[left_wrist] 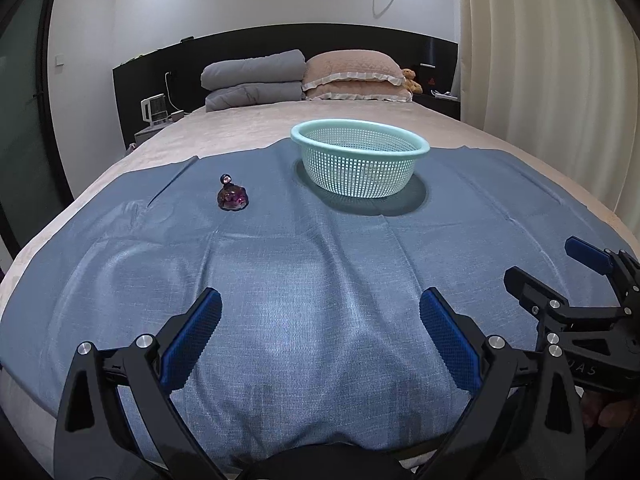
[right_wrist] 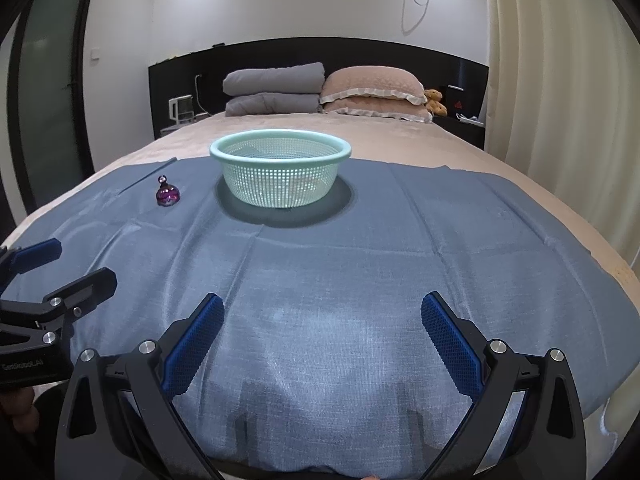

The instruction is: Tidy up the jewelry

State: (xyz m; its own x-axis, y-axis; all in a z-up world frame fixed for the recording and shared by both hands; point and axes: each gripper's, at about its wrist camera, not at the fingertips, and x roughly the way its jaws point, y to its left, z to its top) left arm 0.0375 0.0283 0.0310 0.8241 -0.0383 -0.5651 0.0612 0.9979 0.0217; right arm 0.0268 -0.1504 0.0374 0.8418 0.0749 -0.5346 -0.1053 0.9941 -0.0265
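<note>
A small dark purple jewelry piece (left_wrist: 233,197) with a round knob on top lies on the blue cloth (left_wrist: 320,272), left of a mint green mesh basket (left_wrist: 360,156). Both show in the right wrist view too: the jewelry piece (right_wrist: 167,193) and the basket (right_wrist: 280,168). My left gripper (left_wrist: 320,312) is open and empty, low over the near cloth, well short of the jewelry. My right gripper (right_wrist: 322,316) is open and empty, beside the left one, which shows at the left edge (right_wrist: 60,268). The right gripper shows at the right edge of the left wrist view (left_wrist: 560,268).
The cloth covers the near part of a beige bed (left_wrist: 240,128). Grey folded quilts (left_wrist: 252,80) and pink pillows (left_wrist: 356,76) lie at the black headboard. A curtain (left_wrist: 540,60) hangs on the right. A nightstand with a white appliance (left_wrist: 154,110) stands at the left.
</note>
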